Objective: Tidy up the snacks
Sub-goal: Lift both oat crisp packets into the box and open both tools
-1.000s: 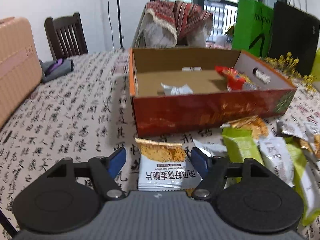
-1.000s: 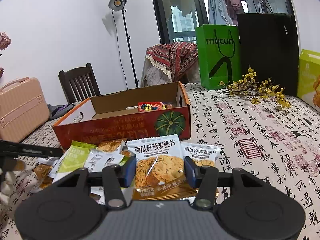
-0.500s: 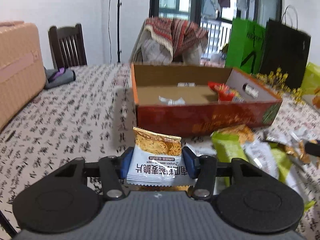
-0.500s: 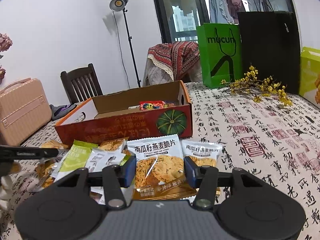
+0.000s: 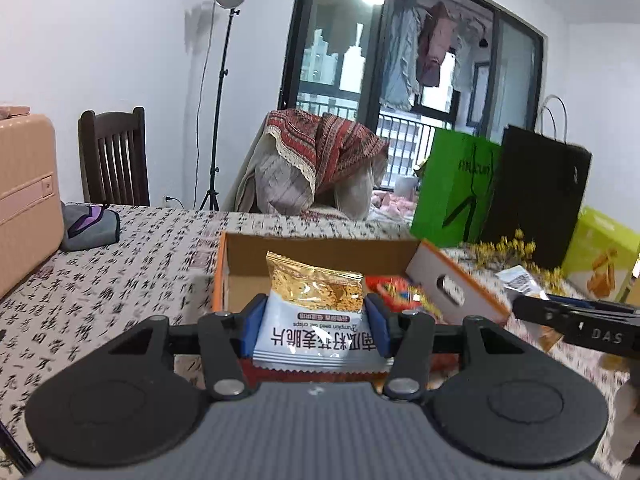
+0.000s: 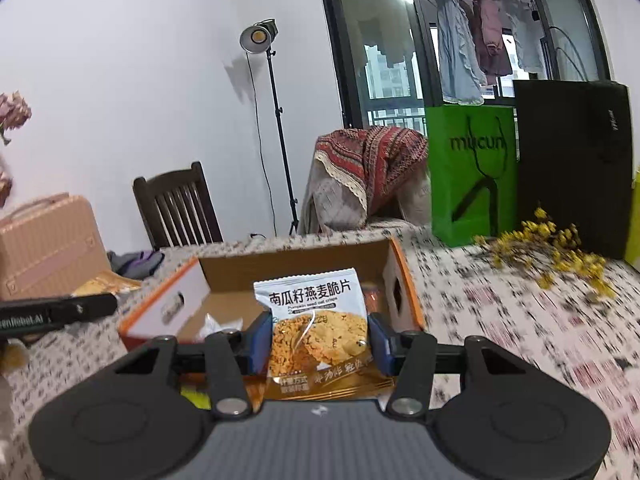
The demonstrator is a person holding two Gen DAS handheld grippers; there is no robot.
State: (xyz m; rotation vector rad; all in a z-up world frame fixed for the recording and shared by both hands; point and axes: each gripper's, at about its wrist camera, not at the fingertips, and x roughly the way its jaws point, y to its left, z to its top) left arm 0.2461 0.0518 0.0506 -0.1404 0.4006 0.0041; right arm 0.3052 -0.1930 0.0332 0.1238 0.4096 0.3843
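Observation:
My left gripper (image 5: 314,326) is shut on a white and gold oat crisp packet (image 5: 316,312), held upside down in the air in front of the open orange cardboard box (image 5: 224,276). My right gripper (image 6: 318,340) is shut on a second oat crisp packet (image 6: 316,316) of the same kind, upright, lifted before the same box (image 6: 400,280). Inside the box lie a red snack pack (image 5: 394,286) and a crumpled white wrapper (image 6: 220,324). The other gripper's black finger shows at the right edge of the left wrist view and the left edge of the right wrist view.
A calligraphy-print cloth covers the table (image 5: 120,272). A pink suitcase (image 5: 24,196) and a grey pouch (image 5: 88,224) sit at the left. Green bag (image 6: 472,172), black bag (image 6: 572,168) and yellow flowers (image 6: 552,248) stand at the back right. Chairs and a lamp stand lie behind.
The left gripper closed on its packet and lifted it off the table. The right gripper, holding its packet throughout, rose and moved toward the box. Both views now look higher.

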